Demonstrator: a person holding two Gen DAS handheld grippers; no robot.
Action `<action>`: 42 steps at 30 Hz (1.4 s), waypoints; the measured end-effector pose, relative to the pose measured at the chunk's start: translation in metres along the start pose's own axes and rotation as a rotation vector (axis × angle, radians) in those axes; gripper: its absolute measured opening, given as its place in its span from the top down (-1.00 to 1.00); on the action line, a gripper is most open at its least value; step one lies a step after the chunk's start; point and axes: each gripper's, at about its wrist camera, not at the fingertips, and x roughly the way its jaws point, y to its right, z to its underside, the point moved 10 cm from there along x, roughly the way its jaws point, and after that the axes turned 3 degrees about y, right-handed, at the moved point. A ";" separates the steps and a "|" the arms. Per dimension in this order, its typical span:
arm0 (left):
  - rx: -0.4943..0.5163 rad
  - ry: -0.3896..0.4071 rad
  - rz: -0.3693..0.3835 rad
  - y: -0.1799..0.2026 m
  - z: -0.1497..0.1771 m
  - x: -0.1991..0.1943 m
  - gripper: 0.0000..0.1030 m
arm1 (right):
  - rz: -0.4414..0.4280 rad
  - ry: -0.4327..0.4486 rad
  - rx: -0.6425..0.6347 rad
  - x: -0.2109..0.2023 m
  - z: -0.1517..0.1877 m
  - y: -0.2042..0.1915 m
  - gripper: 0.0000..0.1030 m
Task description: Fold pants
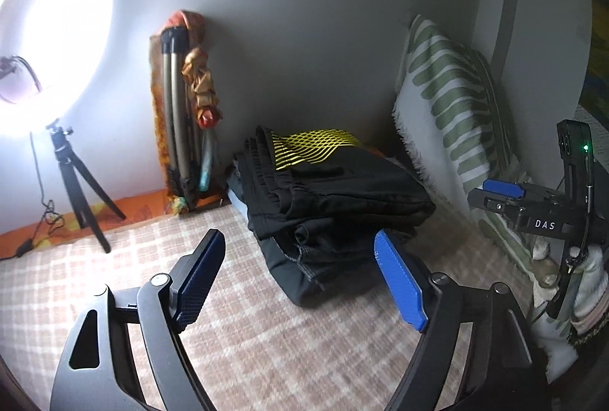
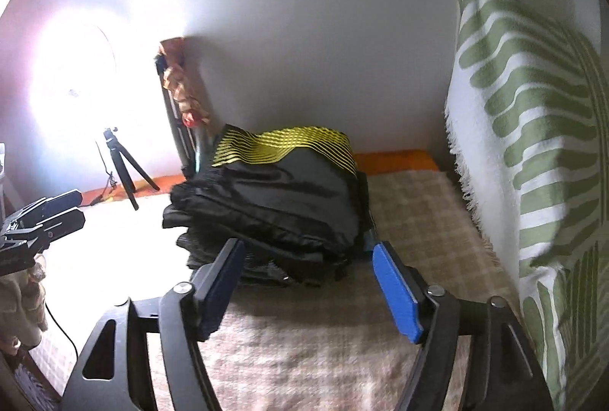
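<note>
pants (image 1: 327,190): lying folded in a black stack on the checked bed cover (image 1: 243,335) near the wall, yellow-patterned end toward the wall, long axis running from the wall toward the cameras | left gripper (image 1: 300,281): standing wide, holding nothing, clear of the stack | right gripper (image 2: 310,281): standing wide, empty, just before the stack's near edge

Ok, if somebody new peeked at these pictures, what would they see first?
Probably the ring light, blazing white at the far left on its little tripod. Next, the pile of folded black pants with a yellow zigzag band, sitting on the checked blanket near the wall. Then the big pillow with green stripes, propped up on the right.
</note>
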 end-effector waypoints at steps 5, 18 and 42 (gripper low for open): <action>0.013 0.034 -0.013 0.004 0.004 -0.031 -0.58 | 0.028 0.043 -0.025 -0.029 0.007 -0.019 -0.58; 0.015 0.088 -0.041 0.005 0.026 -0.091 -0.63 | 0.076 0.125 -0.033 -0.082 0.027 -0.057 -0.87; 0.040 0.115 -0.155 -0.031 0.081 -0.119 -0.92 | 0.147 0.181 0.013 -0.074 0.076 -0.087 -1.00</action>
